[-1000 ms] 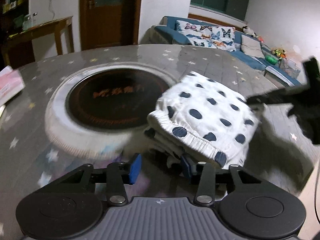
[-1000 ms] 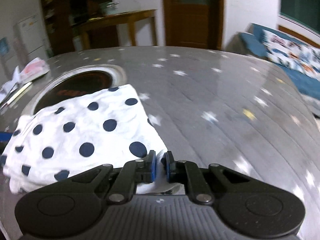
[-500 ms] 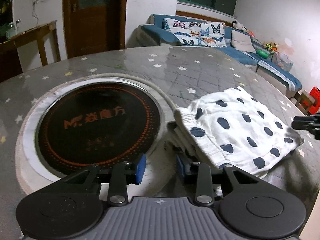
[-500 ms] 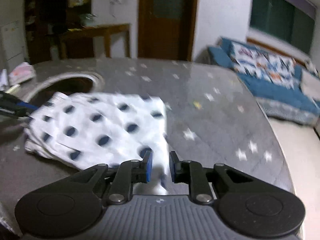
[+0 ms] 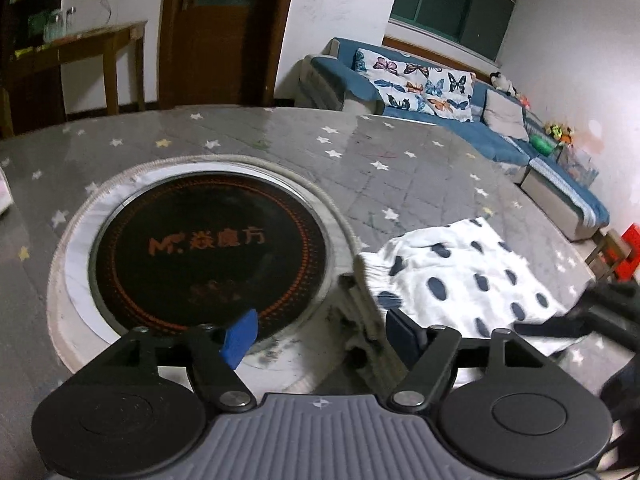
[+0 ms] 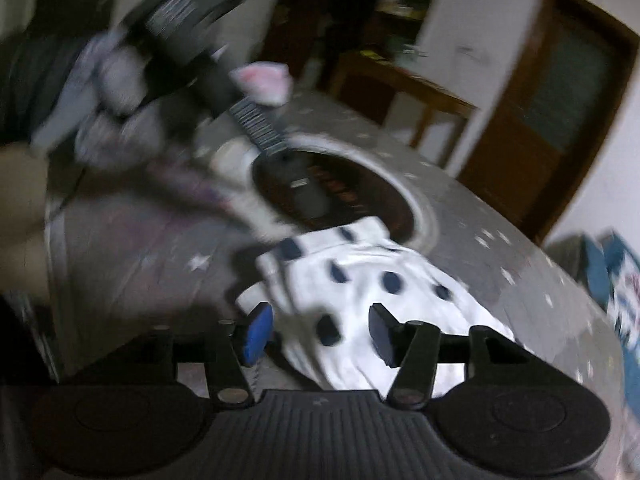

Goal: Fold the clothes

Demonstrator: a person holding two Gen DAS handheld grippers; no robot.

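The folded garment (image 5: pixel 460 276) — white cloth with dark blue dots — is lying on the grey star-patterned table cover (image 5: pixel 280 148), just to the right of the round black cooktop (image 5: pixel 212 252) that is sitting in the middle of the table inside a pale ring. Its elastic edge is facing the cooktop, and several layers of cloth are showing stacked at that side.

The left gripper (image 5: pixel 320 336) is hanging above the table between the cooktop and the garment, and its jaws are opening. Its blue pads (image 5: pixel 240 338) are standing well apart, and only the near corner of the garment is showing in the gap by the right-hand pad; the pads are not pressing on the cloth.

The right gripper (image 6: pixel 320 332) is pointing down at the same garment (image 6: pixel 380 280) from the other side, in a view that is heavily blurred. Its jaws are opening too — the dotted cloth is lying between and beneath the pads, yet neither pad is pinching it.

In the right wrist view, the left gripper's body (image 6: pixel 192 32) is appearing at the upper left as a dark smeared shape above the cooktop (image 6: pixel 340 188). A blue sofa (image 5: pixel 460 120) with butterfly cushions is standing beyond the table, and a wooden door (image 5: pixel 224 28) is showing behind it.
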